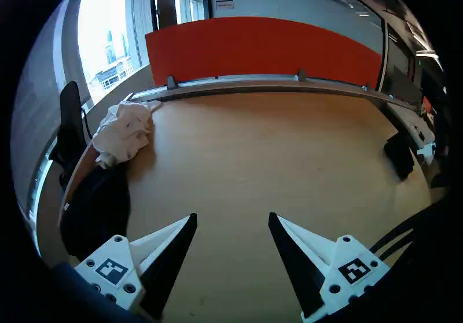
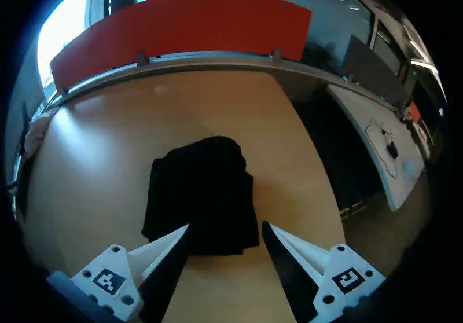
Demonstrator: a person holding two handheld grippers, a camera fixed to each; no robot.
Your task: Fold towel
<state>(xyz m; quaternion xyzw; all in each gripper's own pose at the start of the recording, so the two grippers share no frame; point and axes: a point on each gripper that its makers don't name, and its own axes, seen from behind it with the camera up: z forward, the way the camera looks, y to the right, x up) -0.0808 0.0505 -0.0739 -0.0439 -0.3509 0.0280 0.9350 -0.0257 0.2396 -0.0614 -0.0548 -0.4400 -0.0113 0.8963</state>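
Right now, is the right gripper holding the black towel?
No: the right gripper is open, fingers wide apart, and the black towel lies folded on the table.

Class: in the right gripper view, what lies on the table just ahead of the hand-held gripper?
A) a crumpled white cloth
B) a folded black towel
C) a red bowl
B: a black towel, folded, lies flat on the wooden table ahead of the open right hand-held gripper.
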